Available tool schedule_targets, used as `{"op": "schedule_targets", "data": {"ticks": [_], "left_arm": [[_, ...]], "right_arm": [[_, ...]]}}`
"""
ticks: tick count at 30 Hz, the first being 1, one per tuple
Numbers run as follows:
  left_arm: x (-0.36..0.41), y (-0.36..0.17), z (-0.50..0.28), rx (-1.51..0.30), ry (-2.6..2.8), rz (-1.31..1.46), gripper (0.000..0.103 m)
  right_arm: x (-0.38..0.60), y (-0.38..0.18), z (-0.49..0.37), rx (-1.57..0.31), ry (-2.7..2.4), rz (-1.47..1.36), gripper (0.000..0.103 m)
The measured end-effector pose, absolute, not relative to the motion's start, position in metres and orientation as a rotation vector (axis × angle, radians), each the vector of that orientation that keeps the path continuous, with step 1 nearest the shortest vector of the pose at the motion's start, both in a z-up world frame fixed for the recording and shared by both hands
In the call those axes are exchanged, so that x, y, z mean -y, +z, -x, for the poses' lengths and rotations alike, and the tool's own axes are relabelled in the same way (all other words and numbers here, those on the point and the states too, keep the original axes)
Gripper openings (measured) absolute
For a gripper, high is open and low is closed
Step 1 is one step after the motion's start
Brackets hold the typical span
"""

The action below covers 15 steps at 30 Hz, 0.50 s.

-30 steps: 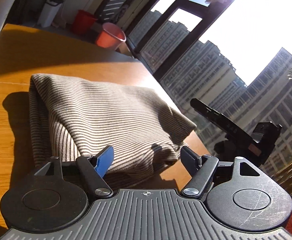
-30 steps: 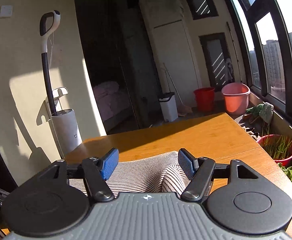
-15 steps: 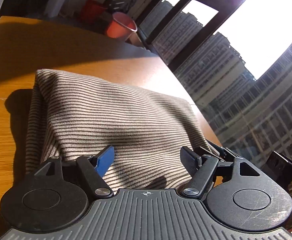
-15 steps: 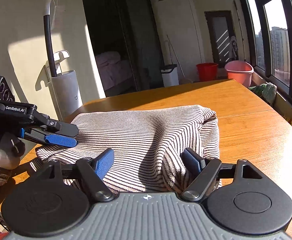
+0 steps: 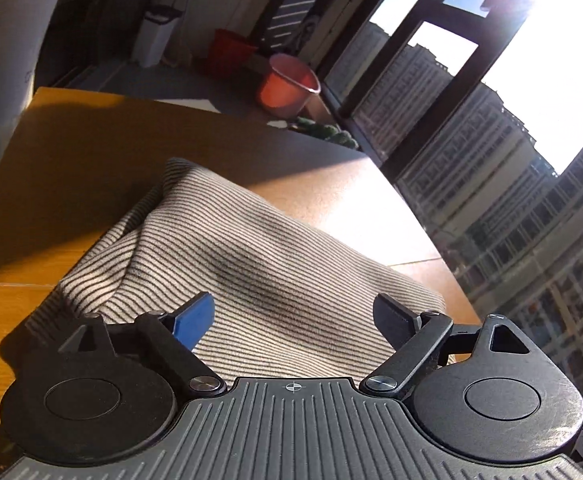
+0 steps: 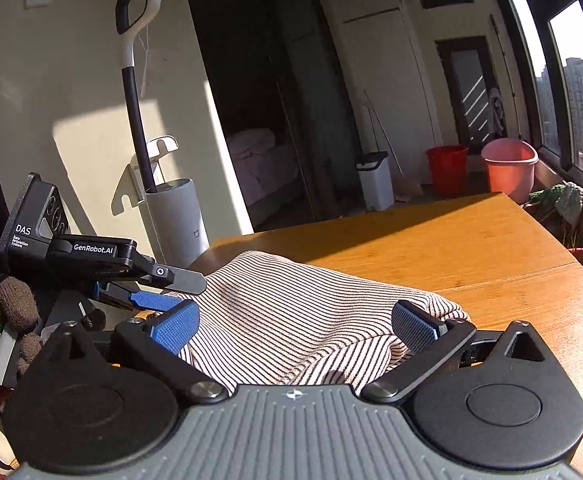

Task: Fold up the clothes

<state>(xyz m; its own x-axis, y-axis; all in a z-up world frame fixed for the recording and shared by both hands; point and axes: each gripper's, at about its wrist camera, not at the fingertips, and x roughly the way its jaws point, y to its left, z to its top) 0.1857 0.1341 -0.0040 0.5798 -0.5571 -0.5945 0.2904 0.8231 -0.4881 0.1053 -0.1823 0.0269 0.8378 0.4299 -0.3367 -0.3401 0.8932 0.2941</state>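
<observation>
**Both tools low over the folded bundle, nothing gripped yet**

Since half a second ago both of your tools have dropped closer to the cloth and swung, the left one now looking more toward the far corner of the table

Left wrist view: your left tool [image 5: 293,316] is spread wide, its fingers either side of the striped garment [image 5: 259,264], which lies folded in a thick bundle on the wooden table [image 5: 91,152]. Nothing is pinched. The bundle's right side sits close to the table edge nearest the window; a sideways shove from you could slide it over that edge

Right wrist view: your right tool [image 6: 295,326] is also spread, straddling the near hem of the same garment, where the layers bunch into a raised ridge. The left tool shows at the far left corner of the cloth, held in your gloved hand [image 6: 15,320]. If you close here you would likely catch only the top layers, and lifting would peel the fold apart. Uneven pulls from the two tools could skew the bundle, and the smooth tabletop may let it slip rather than crease
</observation>
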Motion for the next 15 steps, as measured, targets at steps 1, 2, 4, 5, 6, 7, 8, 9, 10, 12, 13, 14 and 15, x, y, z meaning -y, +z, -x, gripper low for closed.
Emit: {"op": "schedule_targets", "data": {"ticks": [1,2,4,5,6,7,8,9,10,12,13,14,15], "left_arm": [[-0.135,-0.003,-0.177,-0.816,-0.516,0.364,0.095],[-0.137,-0.004,-0.168,-0.826,-0.533,0.378,0.095],[-0.14,-0.009,-0.156,-0.855,-0.56,0.41,0.095],[-0.142,-0.012,-0.151,-0.869,-0.571,0.426,0.095],[-0.143,-0.015,-0.148,-0.884,-0.583,0.442,0.095],[-0.144,-0.018,-0.146,-0.899,-0.595,0.458,0.095],[-0.143,-0.02,-0.145,-0.915,-0.606,0.471,0.096],[-0.141,-0.024,-0.144,-0.928,-0.616,0.474,0.095],[-0.137,-0.028,-0.143,-0.939,-0.624,0.467,0.096],[-0.129,-0.034,-0.145,-0.96,-0.632,0.455,0.095],[-0.126,-0.036,-0.147,-0.963,-0.635,0.448,0.095],[-0.123,-0.037,-0.15,-0.961,-0.641,0.44,0.095],[-0.12,-0.039,-0.153,-0.958,-0.646,0.433,0.095]], "right_arm": [[0.188,0.028,-0.113,-0.415,0.399,-0.246,0.103],[0.192,0.027,-0.123,-0.432,0.391,-0.264,0.103],[0.198,0.022,-0.141,-0.472,0.369,-0.298,0.103],[0.198,0.016,-0.151,-0.5,0.35,-0.314,0.103],[0.197,0.008,-0.161,-0.534,0.334,-0.326,0.103],[0.194,0.001,-0.166,-0.569,0.325,-0.329,0.103],[0.191,-0.006,-0.168,-0.597,0.321,-0.33,0.103],[0.188,-0.014,-0.171,-0.625,0.318,-0.331,0.103],[0.186,-0.019,-0.17,-0.637,0.318,-0.328,0.103],[0.183,-0.023,-0.162,-0.63,0.329,-0.316,0.103],[0.183,-0.024,-0.159,-0.637,0.341,-0.314,0.103],[0.182,-0.024,-0.156,-0.638,0.349,-0.305,0.103],[0.181,-0.024,-0.153,-0.639,0.351,-0.295,0.103]]}}
